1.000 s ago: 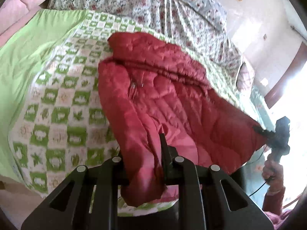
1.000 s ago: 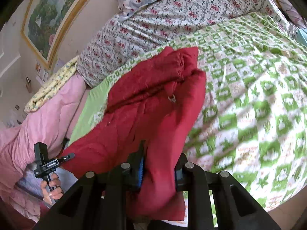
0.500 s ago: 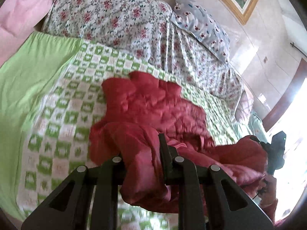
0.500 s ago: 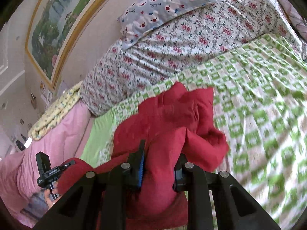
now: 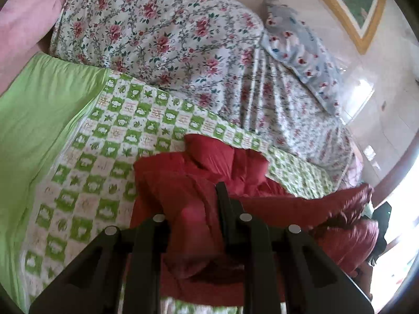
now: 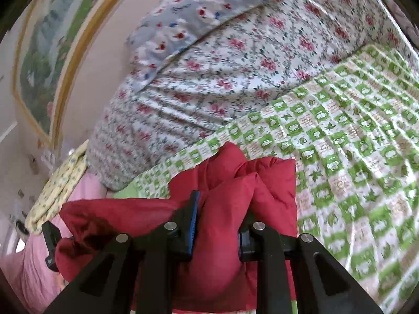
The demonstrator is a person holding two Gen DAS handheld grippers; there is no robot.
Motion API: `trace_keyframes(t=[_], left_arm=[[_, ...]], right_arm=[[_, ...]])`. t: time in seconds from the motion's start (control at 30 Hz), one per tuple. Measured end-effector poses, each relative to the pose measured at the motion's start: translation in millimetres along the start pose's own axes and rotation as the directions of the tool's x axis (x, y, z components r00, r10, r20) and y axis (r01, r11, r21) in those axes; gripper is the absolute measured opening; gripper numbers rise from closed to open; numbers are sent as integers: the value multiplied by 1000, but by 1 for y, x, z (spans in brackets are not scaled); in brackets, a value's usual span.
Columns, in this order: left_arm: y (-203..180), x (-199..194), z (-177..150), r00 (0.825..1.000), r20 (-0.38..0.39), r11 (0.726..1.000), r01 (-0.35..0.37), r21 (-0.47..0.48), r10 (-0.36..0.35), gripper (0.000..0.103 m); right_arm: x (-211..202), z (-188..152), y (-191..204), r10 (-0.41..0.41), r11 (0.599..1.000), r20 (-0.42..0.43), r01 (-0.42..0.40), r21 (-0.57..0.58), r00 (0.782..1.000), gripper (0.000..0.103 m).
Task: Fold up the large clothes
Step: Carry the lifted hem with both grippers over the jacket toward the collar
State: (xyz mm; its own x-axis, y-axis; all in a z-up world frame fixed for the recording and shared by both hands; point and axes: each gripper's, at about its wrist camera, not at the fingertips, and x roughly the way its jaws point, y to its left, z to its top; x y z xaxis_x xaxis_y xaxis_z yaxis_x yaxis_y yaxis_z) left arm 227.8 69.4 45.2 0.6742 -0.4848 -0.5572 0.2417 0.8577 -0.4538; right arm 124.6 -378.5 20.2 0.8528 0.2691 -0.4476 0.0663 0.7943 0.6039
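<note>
Pinching a thick bunch of the red puffy coat, the left tongs have their two black fingers pressed tight on the cloth. The right tongs do the same thing in the right wrist view: the coat bulges up between the finger with the blue pad and the other black finger, and both squeeze it. The coat hangs and bunches right at the tongs and spreads out just past their tips, where its far end lies crumpled on the green and white checked blanket. Its long way runs sideways, from one pair of tongs across to the other, like a fat red band stretched between them. In the left view the band goes off to the right of the tongs toward a dark bit of the other tool at the edge. In the right view it goes off to the left. Farther ahead of both tongs is a flowery quilt heaped up, with a blue pillow resting on it. A plain green sheet lies left of the left tongs. A framed picture hangs on the wall beyond.
</note>
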Motion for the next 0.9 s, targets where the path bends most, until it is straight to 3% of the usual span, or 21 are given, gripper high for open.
trace_keyframes(t=[0.23, 0.43, 0.63, 0.77, 0.9], left_arm=[[15, 74, 21, 995, -59, 996, -86, 12, 87, 20], [33, 129, 25, 987, -124, 995, -100, -8, 98, 21], [41, 160, 32, 982, -151, 991, -123, -49, 115, 22], [54, 177, 43, 977, -203, 988, -93, -125, 66, 25], [63, 168, 56, 978, -208, 986, -54, -155, 21, 32]], right_arm=[[64, 18, -39, -58, 993, -32, 61, 97, 998, 23], [100, 21, -64, -85, 986, -50, 91, 139, 995, 24], [129, 26, -74, -118, 983, -51, 124, 138, 992, 24], [145, 28, -83, -131, 978, -57, 138, 159, 990, 24], [155, 31, -95, -115, 971, -62, 125, 204, 991, 24]])
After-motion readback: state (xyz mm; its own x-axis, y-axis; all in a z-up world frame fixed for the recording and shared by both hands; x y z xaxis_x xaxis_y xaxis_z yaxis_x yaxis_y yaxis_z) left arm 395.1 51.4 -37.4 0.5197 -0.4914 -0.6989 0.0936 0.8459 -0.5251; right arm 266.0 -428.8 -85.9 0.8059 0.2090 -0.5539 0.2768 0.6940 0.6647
